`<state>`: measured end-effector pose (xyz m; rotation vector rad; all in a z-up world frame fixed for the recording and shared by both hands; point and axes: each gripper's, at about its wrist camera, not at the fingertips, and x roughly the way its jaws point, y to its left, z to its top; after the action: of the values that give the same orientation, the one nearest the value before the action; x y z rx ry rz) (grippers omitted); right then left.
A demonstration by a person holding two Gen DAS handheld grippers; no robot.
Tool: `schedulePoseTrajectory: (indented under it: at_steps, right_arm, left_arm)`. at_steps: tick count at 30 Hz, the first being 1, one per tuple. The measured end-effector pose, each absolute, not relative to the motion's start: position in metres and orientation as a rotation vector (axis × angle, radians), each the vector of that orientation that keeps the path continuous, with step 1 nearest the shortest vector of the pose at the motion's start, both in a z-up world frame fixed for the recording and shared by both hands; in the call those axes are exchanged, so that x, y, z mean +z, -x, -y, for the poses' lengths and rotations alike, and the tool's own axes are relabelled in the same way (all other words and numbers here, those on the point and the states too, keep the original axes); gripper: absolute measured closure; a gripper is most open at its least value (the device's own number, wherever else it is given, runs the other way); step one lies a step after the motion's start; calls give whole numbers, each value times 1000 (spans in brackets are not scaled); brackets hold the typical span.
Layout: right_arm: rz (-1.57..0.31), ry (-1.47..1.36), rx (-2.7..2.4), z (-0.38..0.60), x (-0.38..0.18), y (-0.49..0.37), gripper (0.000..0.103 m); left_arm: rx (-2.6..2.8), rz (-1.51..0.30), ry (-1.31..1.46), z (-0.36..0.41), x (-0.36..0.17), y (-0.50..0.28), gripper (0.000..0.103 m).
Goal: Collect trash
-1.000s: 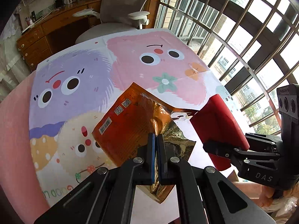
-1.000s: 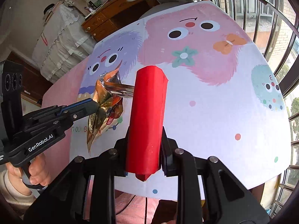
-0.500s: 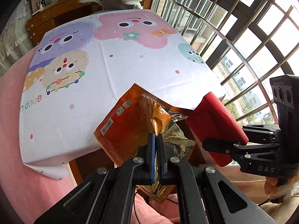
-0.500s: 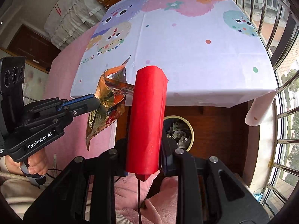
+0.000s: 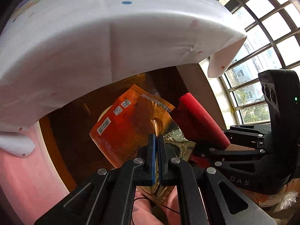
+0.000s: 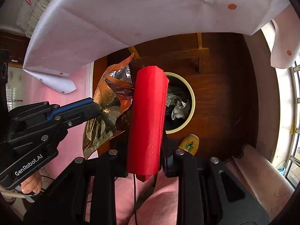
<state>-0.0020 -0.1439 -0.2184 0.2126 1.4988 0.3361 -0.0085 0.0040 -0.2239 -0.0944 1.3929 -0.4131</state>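
My left gripper (image 5: 157,140) is shut on an orange foil snack bag (image 5: 129,129), which hangs crumpled below the table edge; the same snack bag (image 6: 106,101) shows its silver inside in the right wrist view. My right gripper (image 6: 145,150) is shut on a red cylindrical package (image 6: 147,120), seen also as the red package (image 5: 200,121) to the right of the bag. Under both sits a round bin (image 6: 192,103) with a cream rim, holding crumpled paper. The red package covers the bin's left half.
The table's white cloth (image 5: 112,37) overhangs above both grippers. Dark wooden floor (image 6: 225,75) and table frame surround the bin. A yellow shoe (image 6: 189,143) lies by the bin's near side. Window bars (image 5: 262,37) stand to the right. Pink fabric (image 6: 75,86) is on the left.
Both grippers have dropped from above the tabletop to below its edge, carrying the bag and the red package. The bin under the table now lies right beneath them.
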Motion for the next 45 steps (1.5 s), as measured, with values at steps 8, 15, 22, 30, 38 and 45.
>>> schedulePoseTrajectory:
  at_steps: [8, 15, 22, 30, 38, 45]
  right_arm:
    - [-1524, -261, 234, 129, -386, -10, 78]
    - [-1528, -234, 180, 119, -463, -26, 38]
    - [-1495, -234, 134, 132, -476, -14, 35]
    - [-1432, -264, 117, 123, -421, -2, 35]
    - [-1372, -259, 122, 110, -330, 5, 35]
    - [-1349, -253, 127, 109, -243, 8, 35]
  left_arm:
    - [-360, -1463, 95, -13, -389, 17, 99]
    - [-296, -1490, 6, -20, -468, 33, 33]
    - [-218, -1497, -21, -41, -479, 36, 28]
    - [-166, -1460, 28, -79, -437, 16, 28]
    - [-131, -1423, 97, -94, -366, 9, 28]
    - [-106, -1394, 121, -99, -273, 16, 28]
